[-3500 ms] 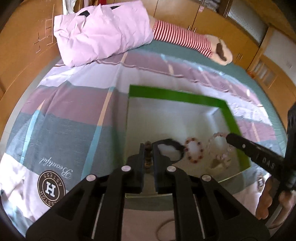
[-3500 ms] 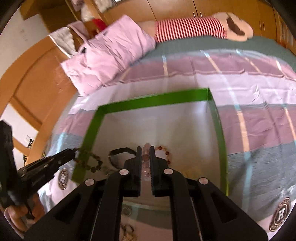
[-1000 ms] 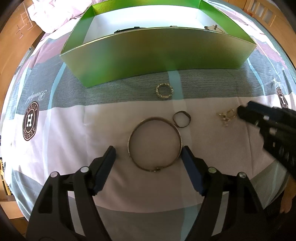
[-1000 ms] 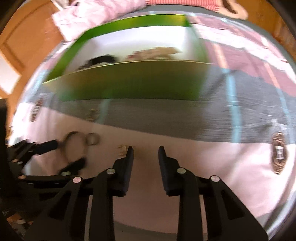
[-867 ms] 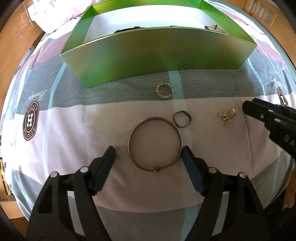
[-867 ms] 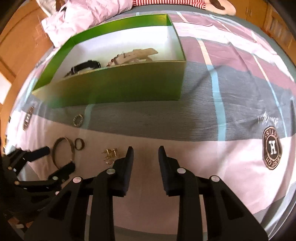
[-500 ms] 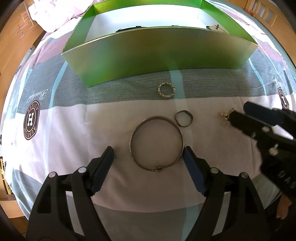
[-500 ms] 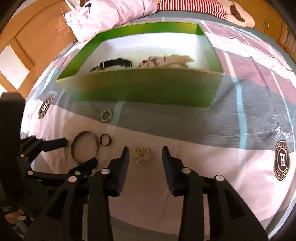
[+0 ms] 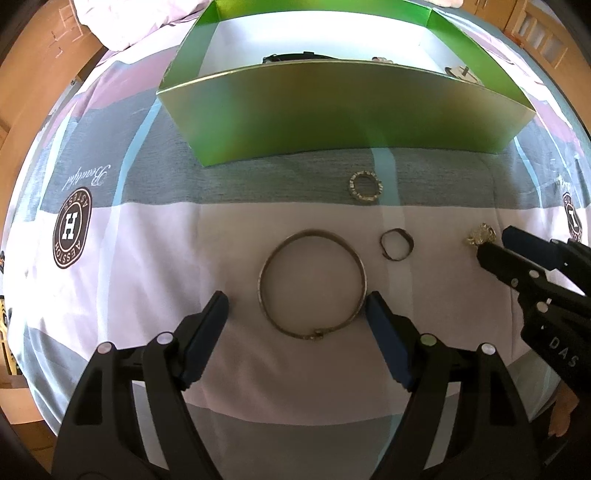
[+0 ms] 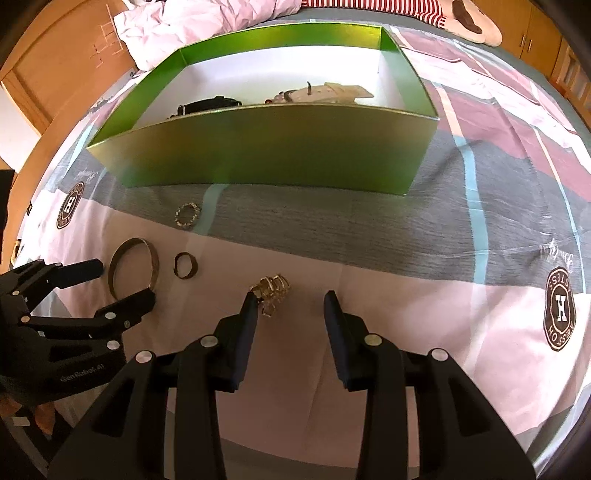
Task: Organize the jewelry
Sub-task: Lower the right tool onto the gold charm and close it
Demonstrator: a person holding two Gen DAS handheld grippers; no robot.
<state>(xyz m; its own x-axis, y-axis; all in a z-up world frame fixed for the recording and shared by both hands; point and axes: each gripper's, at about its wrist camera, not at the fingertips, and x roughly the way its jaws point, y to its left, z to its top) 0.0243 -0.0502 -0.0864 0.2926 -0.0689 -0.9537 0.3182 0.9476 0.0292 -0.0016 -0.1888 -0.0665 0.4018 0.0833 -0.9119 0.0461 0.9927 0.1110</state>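
Nearest, two black two-finger grippers point down at a bed. The left gripper (image 9: 295, 310) stands wide apart, its pads flanking one large thin metal bangle (image 9: 312, 282) without pressing it. The right gripper (image 10: 290, 301) is parted too, its left fingertip (image 10: 249, 301) just touching a small gold-coloured cluster of loops (image 10: 271, 288); nothing is gripped. Just past the bangle lies one small dark plain ring (image 9: 397, 249), and farther on one studded, sparkly ring (image 9: 365, 187), so four loose pieces lie well apart on the soft striped pink, grey and white bedspread (image 9: 147, 258), with bare cloth between them. Beyond stands one rectangular green cardboard box (image 10: 266, 147), open-topped and white inside, holding a black strap (image 10: 210, 103) and pale pieces. Farthest, a crumpled pink pillow (image 10: 192, 18) lies against the wooden wall.
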